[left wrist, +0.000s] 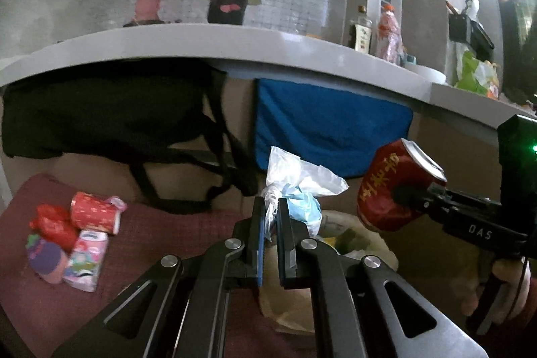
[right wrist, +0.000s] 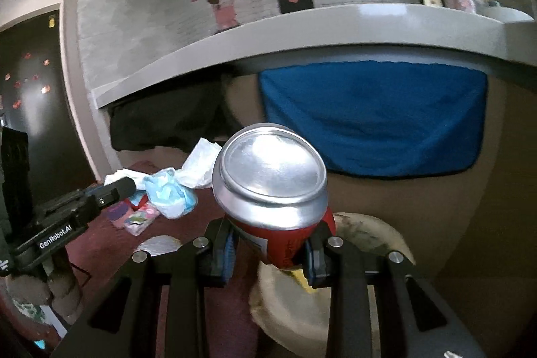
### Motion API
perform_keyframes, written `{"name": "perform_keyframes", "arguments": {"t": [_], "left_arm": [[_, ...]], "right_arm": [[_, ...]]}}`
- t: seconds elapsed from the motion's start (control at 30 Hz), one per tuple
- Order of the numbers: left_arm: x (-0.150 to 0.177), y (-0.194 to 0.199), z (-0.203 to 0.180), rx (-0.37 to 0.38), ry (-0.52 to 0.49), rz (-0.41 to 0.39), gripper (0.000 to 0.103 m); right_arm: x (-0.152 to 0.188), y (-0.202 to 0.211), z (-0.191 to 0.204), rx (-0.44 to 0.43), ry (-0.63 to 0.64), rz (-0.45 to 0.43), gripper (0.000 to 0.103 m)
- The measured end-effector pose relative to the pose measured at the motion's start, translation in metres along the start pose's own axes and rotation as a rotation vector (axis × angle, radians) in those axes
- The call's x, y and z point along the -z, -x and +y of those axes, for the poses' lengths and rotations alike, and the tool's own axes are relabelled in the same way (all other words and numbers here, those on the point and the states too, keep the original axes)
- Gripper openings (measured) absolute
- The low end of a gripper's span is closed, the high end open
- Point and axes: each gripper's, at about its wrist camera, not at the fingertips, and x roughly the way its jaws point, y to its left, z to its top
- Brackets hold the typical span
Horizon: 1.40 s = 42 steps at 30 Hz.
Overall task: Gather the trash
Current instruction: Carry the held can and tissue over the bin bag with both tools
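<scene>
My left gripper (left wrist: 271, 217) is shut on a wad of white tissue and blue face mask (left wrist: 298, 190), held above a cream-lined bin (left wrist: 362, 234). My right gripper (right wrist: 272, 244) is shut on a red drink can (right wrist: 272, 187), its silver end facing the camera, over the bin's rim (right wrist: 369, 230). In the left wrist view the can (left wrist: 389, 187) hangs to the right of the wad. In the right wrist view the wad (right wrist: 171, 190) shows to the left, in the left gripper's fingers (right wrist: 117, 187).
Several small colourful packets (left wrist: 77, 234) lie on the dark red cloth (left wrist: 161, 257) at left. A grey counter (left wrist: 235, 39) with bottles (left wrist: 389, 32) runs overhead. A blue cloth (left wrist: 332, 130) and a black bag (left wrist: 110, 113) hang beneath it.
</scene>
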Motion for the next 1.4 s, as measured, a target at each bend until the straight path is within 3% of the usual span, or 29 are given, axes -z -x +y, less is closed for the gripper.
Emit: {"name": "perform_keyframes", "arguments": {"t": [0.33, 0.73, 1.4], "left_arm": [[0.006, -0.040, -0.022, -0.003, -0.005, 0.038, 0.006], [0.014, -0.076, -0.040, -0.018, -0.002, 0.092, 0.006], [0.015, -0.111, -0.048, 0.004, 0.024, 0.130, 0.006]], "right_arm": [[0.012, -0.004, -0.046, 0.040, -0.065, 0.016, 0.029], [0.025, -0.014, -0.083, 0.023, -0.135, 0.017, 0.029], [0.027, -0.042, -0.106, 0.005, -0.182, 0.042, 0.029]]}}
